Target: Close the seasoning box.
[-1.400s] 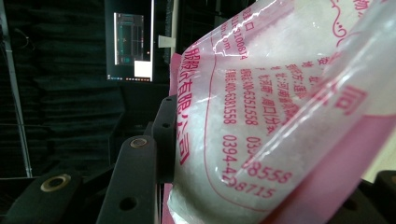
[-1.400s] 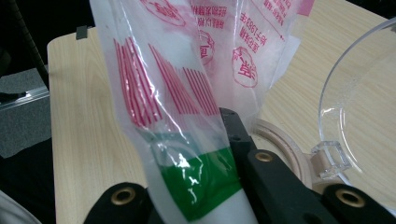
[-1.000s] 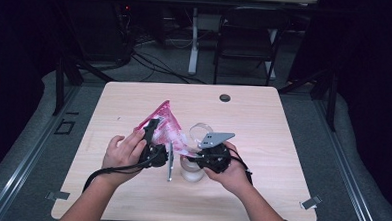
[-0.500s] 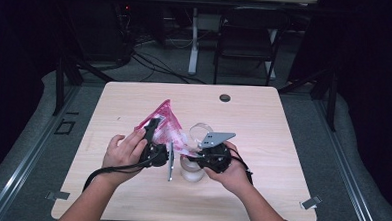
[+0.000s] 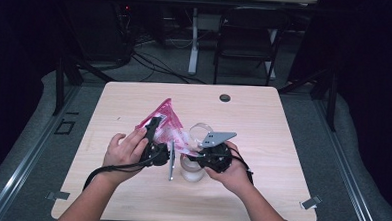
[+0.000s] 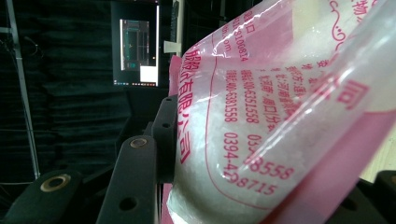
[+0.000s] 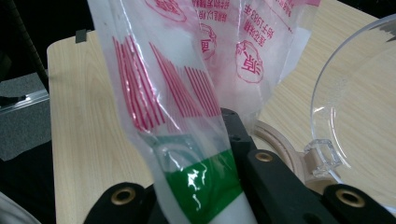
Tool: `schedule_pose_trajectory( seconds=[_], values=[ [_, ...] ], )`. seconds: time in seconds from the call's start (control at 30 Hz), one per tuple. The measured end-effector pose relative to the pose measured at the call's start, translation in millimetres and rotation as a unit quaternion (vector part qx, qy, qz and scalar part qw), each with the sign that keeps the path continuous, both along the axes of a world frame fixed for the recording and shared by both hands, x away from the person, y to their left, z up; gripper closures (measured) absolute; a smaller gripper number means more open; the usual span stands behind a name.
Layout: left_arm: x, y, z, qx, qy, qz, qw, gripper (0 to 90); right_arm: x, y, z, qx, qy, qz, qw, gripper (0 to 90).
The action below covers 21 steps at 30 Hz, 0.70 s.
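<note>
A pink and clear plastic bag [image 5: 166, 121] of white granules is held up between both grippers over the table [image 5: 263, 128]. My left gripper [image 5: 154, 131] is shut on its fat lower part; in the left gripper view the bag [image 6: 280, 116] bulges between the black jaws of that gripper [image 6: 261, 196]. My right gripper [image 5: 194, 153] is shut on the bag's thin end, and its view shows the green strip of the bag [image 7: 201, 182] pinched in that gripper [image 7: 205, 191]. A clear jar [image 5: 191, 169] stands just below, its clear lid [image 7: 359, 107] tipped open.
A small black round cap [image 5: 225, 98] lies near the table's far edge. A dark folding chair [image 5: 247, 42] and cables stand beyond the table. A lit monitor [image 6: 140, 51] is in the dark background. Bare tabletop [image 5: 292, 159] lies to the right.
</note>
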<state>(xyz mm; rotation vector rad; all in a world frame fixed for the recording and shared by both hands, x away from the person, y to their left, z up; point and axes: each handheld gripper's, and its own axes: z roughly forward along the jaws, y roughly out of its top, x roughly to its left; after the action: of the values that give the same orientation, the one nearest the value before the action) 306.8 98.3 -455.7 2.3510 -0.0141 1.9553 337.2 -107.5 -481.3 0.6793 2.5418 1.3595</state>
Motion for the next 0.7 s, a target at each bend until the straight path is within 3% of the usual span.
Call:
schedule_pose_trajectory(
  seconds=[0.7],
  values=[
    [-1.0, -5.4, 3.4, 0.006, -0.009, -0.013, 0.9999, 61.9, -1.9, -3.2, -0.2, -0.004, -0.001, -0.008, 1.0000, 88.3]
  ],
)
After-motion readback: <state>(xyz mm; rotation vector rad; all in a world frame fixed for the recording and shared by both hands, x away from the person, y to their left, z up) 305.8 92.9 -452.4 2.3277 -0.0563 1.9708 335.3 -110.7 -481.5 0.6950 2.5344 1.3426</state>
